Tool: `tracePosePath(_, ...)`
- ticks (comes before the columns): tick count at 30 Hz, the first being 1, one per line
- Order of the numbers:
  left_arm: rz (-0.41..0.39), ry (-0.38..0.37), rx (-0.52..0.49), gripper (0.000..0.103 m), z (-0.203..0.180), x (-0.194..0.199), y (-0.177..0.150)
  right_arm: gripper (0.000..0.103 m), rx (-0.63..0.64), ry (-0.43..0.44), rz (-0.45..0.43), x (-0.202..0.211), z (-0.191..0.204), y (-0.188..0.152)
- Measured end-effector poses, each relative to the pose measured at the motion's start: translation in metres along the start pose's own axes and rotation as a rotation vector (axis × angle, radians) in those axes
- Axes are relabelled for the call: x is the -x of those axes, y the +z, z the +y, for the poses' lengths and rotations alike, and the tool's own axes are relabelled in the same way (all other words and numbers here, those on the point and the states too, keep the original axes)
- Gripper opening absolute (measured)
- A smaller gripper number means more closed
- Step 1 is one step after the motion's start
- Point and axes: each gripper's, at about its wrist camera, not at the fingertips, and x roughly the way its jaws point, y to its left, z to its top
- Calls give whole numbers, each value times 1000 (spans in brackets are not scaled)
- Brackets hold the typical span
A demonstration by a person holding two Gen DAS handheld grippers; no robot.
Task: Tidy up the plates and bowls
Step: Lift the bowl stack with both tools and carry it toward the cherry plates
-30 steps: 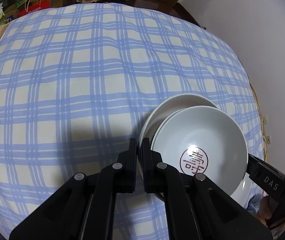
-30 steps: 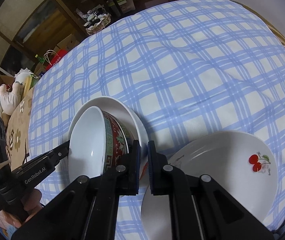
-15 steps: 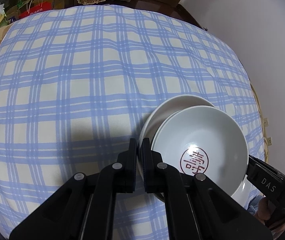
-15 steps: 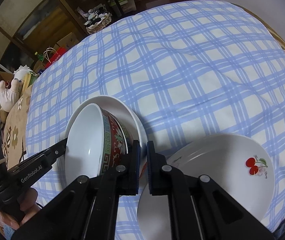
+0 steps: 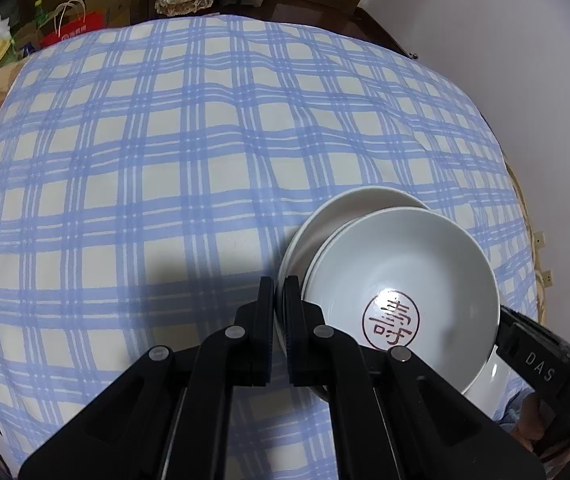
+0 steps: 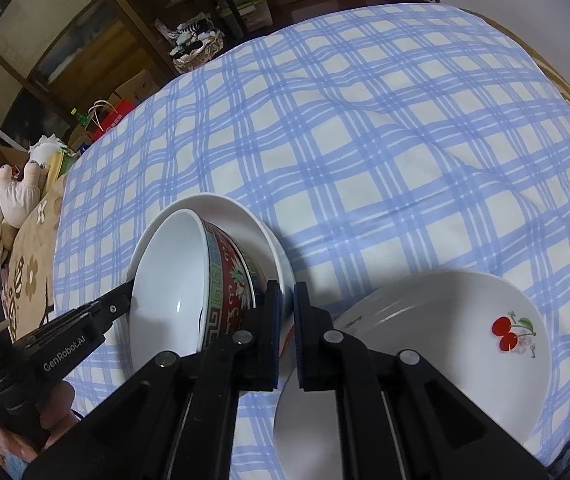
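My left gripper (image 5: 279,292) is shut on the near rim of the red patterned bowl (image 5: 401,292), which has a red seal mark inside. The bowl is tilted and lies in a white plate (image 5: 349,204) on the blue checked cloth. In the right wrist view the left gripper (image 6: 125,300) shows holding the same bowl (image 6: 189,280) over the plate (image 6: 245,216). My right gripper (image 6: 287,300) is shut on the plate's rim beside the bowl. A white cherry plate (image 6: 457,332) rests on another white plate (image 6: 309,420) at the lower right.
The table (image 5: 165,160) is covered by the blue checked cloth. A white wall (image 5: 505,60) stands to the right. Bags and baskets (image 5: 73,28) and dark wooden shelves (image 6: 189,8) lie beyond the far edge. A stuffed toy (image 6: 17,192) sits at the left.
Both grippers keep their hold. The views have pulled back slightly from the table, and the bowl and plate have hardly moved.
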Motion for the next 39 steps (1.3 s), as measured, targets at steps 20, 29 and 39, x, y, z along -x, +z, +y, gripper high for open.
tracePosePath(20,-10,-39,-5,3,5,3,-1,8,118,-23,45,0,12,8)
tracePosePath(29,-6,-40,-13,3,3,6,-1,8,103,-19,53,2,12,9)
tracePosePath(39,-25,-64,-13,3,2,19,-1,7,105,-8,42,15,16,15)
